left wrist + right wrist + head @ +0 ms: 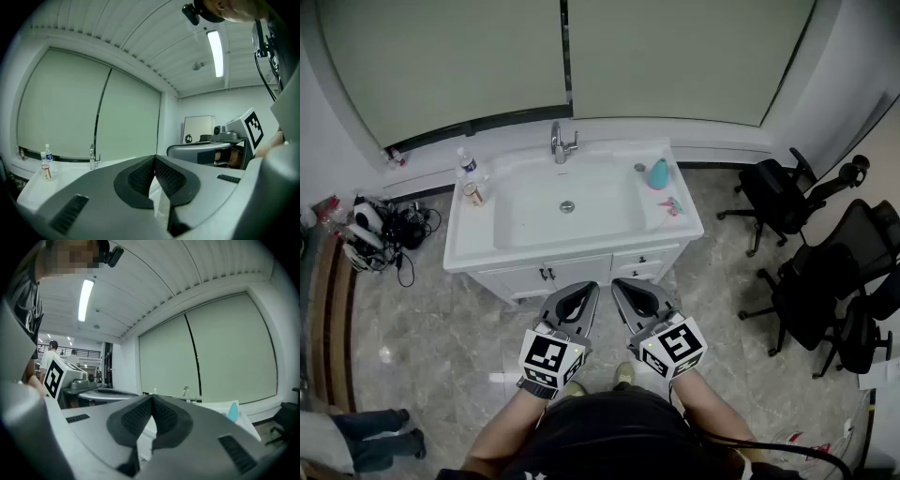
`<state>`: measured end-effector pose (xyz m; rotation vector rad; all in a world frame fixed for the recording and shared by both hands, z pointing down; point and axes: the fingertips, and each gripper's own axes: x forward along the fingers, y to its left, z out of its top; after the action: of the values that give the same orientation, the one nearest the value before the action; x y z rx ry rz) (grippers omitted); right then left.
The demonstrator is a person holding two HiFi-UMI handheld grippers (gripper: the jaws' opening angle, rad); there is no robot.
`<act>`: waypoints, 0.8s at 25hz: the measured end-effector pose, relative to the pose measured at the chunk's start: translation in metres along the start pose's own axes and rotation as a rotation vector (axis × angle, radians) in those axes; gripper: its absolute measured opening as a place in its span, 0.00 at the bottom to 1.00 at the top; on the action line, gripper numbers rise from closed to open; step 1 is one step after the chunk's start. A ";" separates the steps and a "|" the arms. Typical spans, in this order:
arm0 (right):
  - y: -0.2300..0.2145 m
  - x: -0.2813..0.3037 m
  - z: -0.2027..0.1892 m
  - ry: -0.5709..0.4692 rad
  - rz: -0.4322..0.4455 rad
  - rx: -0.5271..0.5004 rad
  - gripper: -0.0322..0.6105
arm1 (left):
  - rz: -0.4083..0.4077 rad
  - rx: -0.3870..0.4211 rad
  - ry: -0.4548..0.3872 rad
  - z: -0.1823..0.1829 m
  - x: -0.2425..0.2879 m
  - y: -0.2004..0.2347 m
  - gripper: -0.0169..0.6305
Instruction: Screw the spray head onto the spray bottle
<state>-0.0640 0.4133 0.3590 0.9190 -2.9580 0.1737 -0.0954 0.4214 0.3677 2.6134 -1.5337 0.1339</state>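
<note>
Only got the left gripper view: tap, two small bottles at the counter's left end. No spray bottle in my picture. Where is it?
Observer: The teal plastic spray bottle stands upright on the white sink counter, at the right of the basin, towards the back.
Operator: And the part that screws on?
Observer: A small pink-and-teal item lies on the counter just in front of that bottle, apart from it. It is too small to confirm as the head.
Operator: Anything held on the other side?
Observer: No. The right gripper has its jaws together with nothing between them.
</note>
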 end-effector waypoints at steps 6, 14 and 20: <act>-0.001 0.003 0.002 -0.002 0.001 -0.001 0.05 | -0.003 0.000 -0.004 0.002 0.003 0.002 0.03; 0.007 0.004 0.009 -0.026 0.020 -0.010 0.05 | -0.003 0.001 -0.005 0.003 0.001 0.004 0.03; 0.006 0.000 0.008 -0.030 0.020 0.015 0.05 | -0.015 0.001 0.008 -0.001 0.004 0.000 0.03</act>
<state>-0.0672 0.4171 0.3507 0.9021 -2.9982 0.1843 -0.0933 0.4185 0.3689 2.6211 -1.5115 0.1430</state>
